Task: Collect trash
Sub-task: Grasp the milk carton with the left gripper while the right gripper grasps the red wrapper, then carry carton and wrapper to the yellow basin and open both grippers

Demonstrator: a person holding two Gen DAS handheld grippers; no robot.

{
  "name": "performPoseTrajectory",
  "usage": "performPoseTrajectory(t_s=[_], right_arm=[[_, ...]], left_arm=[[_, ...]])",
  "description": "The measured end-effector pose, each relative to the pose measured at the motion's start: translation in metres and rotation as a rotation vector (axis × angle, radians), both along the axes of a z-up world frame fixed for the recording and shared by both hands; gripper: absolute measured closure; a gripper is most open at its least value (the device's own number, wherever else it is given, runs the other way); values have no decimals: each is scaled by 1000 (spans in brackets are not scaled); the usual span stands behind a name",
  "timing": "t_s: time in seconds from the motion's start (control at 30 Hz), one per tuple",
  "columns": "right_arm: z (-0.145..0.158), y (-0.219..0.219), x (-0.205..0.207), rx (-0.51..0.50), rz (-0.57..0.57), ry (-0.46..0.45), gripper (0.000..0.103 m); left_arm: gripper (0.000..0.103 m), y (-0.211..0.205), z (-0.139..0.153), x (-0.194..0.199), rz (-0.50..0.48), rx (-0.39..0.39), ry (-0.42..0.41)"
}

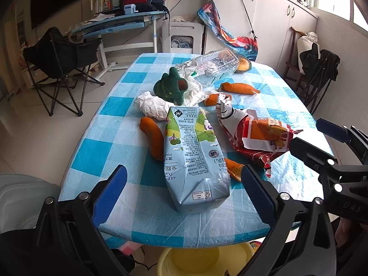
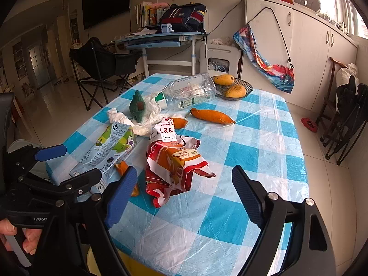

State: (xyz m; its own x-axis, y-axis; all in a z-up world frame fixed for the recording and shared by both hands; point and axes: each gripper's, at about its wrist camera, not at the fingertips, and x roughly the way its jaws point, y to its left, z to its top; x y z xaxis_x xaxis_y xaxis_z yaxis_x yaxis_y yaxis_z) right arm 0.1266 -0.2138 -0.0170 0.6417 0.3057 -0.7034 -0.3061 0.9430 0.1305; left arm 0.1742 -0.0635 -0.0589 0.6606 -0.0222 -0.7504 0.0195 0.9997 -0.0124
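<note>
While hovering over the near edge of the blue-and-white checked tablecloth (image 1: 96, 151), spread wide and empty: left gripper (image 1: 184, 197), blue pads flanking the flattened pale-blue milk carton (image 1: 195, 161) without touching. Likewise gaping and grasping nothing: right gripper (image 2: 184, 197), crumpled red-and-white snack bag (image 2: 174, 168) just beyond, toward 11 o'clock. Counted on the cloth: 1 carton, 1 bag, 1 clear plastic bottle (image 2: 193, 89) at 12 o'clock, 1 green knitted toy (image 1: 171, 87), several orange peel pieces (image 2: 212, 116), 2 mangoes (image 2: 224, 79).
</note>
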Motion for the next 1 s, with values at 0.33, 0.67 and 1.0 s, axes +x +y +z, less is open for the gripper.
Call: performPoseTrajectory(t_s=[0.33,0.67,1.0], right_arm=[[-33,-8,35,206,-1,209,76],[-16,-3,29,195,24,105,93],[13,-9,0,160,11,-68,98]], left_arm=[[30,35,-15,25,37,-90,59],[50,31,-6,23,4,-92,-4],[50,50,24,-21,20,-186,-130]])
